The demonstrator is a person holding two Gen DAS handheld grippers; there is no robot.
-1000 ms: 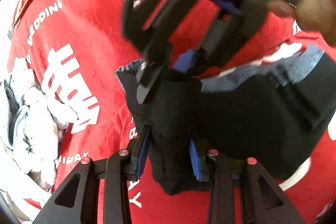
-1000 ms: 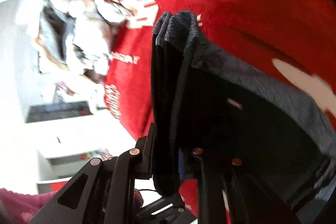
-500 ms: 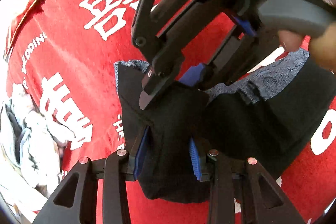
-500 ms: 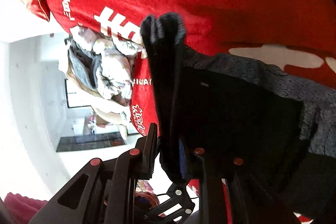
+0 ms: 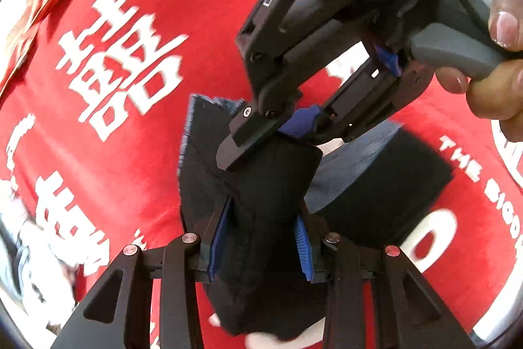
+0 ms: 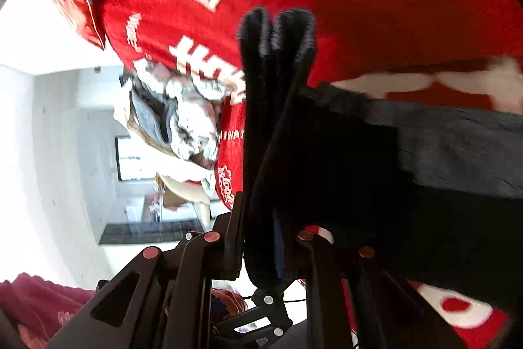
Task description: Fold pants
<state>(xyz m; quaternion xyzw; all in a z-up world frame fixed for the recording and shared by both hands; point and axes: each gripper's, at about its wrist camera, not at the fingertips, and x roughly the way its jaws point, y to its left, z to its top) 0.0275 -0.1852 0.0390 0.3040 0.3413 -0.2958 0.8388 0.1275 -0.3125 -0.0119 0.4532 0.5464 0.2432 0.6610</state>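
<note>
The dark pants (image 5: 268, 185) are folded into a thick bundle and held up over a red cloth. My left gripper (image 5: 261, 242) is shut on the lower part of the bundle, blue pads pressing both sides. My right gripper (image 5: 281, 126) reaches in from above in the left wrist view and pinches the bundle's upper edge. In the right wrist view the right gripper (image 6: 264, 251) is shut on several stacked layers of the pants (image 6: 281, 120), which stand upright between the fingers and trail off to the right.
A red cloth (image 5: 130, 126) with white characters covers the surface under the pants. A heap of crumpled light clothes (image 6: 176, 116) lies at the cloth's edge. A window and white walls show behind it. A dark red garment (image 6: 36, 300) lies lower left.
Both grippers have carried the held pants across the red cloth; the large white characters now sit nearer and the clothes heap has slid toward the edge. Both grips are unchanged.
</note>
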